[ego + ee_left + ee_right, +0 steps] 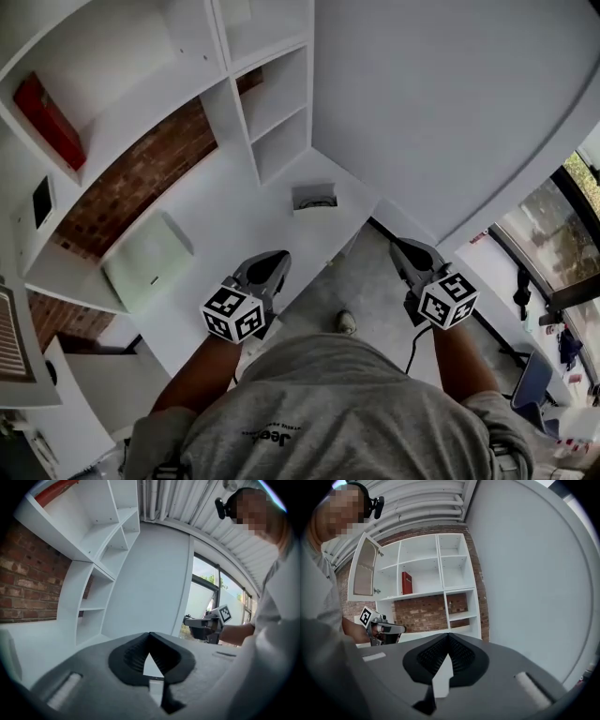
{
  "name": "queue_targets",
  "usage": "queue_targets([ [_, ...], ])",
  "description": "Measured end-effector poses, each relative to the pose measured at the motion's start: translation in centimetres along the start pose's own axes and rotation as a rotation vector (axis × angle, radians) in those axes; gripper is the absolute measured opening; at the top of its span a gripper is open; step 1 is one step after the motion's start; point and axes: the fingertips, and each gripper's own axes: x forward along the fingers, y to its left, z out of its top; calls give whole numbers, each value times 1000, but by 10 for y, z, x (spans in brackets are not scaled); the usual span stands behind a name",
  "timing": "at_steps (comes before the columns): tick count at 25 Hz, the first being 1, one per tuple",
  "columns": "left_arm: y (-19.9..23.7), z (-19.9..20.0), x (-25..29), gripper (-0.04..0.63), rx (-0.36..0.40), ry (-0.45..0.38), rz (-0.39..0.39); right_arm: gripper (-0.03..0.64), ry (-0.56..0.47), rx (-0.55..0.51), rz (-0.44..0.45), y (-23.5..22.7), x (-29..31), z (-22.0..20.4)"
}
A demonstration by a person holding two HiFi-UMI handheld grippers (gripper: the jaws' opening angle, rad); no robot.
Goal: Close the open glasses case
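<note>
Left hand-held gripper (276,260) closed, empty; glasses case (314,197) on desk (234,220) beyond.

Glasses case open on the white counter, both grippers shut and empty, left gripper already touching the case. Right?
No: the head view shows the left gripper short of the glasses case, not touching it. The case is open on the white counter; the right gripper and the left are shut and empty.
</note>
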Motion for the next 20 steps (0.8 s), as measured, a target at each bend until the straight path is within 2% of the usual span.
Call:
queue_targets([
  [5,23,18,83,-3,-26,-21,93,8,18,-2,92,-88,39,22],
  [10,40,34,149,-3,-38,-25,166,8,56,-41,188,-152,71,39],
  [14,54,41,177,-3,-48,-27,209,8,55,-39,234,-179,91,47],
  [20,65,44,196,-3,-40,-18,231,8,75,-33,261,-195,101,41],
])
